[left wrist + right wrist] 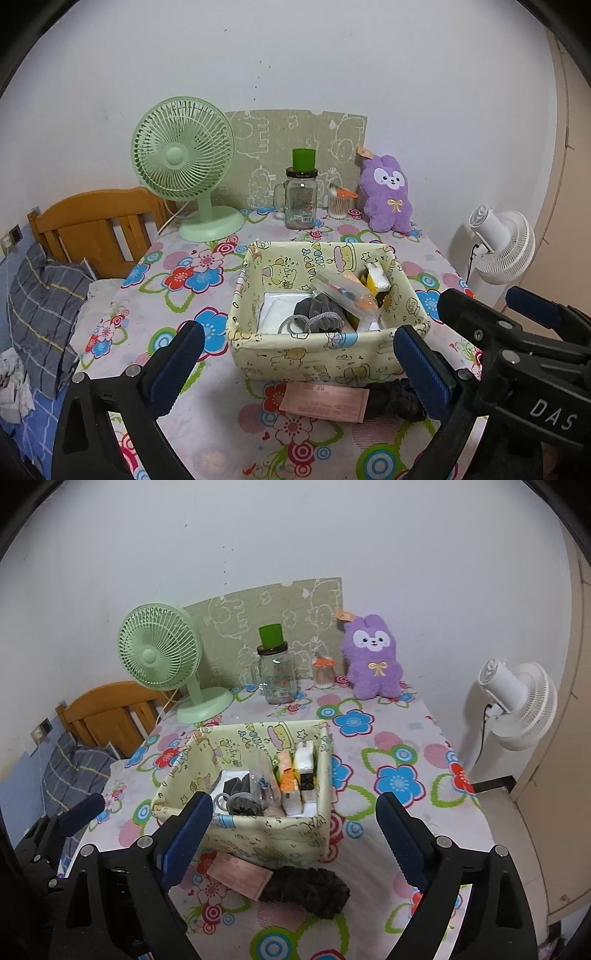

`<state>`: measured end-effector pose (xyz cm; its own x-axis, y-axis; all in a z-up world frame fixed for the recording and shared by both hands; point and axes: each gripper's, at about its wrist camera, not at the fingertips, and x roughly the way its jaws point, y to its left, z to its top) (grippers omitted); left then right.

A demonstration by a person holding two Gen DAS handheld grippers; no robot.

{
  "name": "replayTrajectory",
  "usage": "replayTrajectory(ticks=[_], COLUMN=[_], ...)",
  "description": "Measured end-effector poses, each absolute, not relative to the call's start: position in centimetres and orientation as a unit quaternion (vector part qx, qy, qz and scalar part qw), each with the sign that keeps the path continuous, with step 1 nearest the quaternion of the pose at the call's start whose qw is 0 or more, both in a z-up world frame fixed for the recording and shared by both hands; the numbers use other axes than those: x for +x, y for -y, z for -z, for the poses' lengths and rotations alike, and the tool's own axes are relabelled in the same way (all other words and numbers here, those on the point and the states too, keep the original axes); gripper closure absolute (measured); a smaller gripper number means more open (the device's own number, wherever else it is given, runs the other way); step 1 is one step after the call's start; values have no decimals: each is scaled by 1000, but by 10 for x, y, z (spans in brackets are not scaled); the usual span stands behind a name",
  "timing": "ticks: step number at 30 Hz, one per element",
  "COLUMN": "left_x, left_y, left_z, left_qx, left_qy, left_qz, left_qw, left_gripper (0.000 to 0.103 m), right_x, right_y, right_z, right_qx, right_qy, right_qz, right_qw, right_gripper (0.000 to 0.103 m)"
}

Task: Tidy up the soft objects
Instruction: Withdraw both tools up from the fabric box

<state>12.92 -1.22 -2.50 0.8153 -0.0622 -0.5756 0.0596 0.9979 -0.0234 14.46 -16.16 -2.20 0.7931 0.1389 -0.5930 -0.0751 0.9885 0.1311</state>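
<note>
Floral tablecloth (406,738) bears basket (258,834); white wall (295,535) behind.

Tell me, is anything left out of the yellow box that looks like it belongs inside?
Yes. A dark scrunchie and a pink packet lie on the tablecloth just in front of the yellow fabric box, outside it. A similar grey scrunchie is already inside. Nothing looks spilled or broken.

Both wrist views face the basket (325,354) closely.
</note>
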Motion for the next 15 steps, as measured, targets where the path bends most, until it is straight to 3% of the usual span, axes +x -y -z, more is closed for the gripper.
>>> replayTrajectory(ticks=[15], left_x=[98], left_y=[21], left_z=[21], left_qx=[3], left_qy=[-290], left_qz=[29], left_qw=[957], left_gripper=[0], right_x=[105], right_y=[172], right_z=[8], right_qx=[36], right_qy=[-281], right_qz=[-35], right_qw=[958], right_gripper=[11])
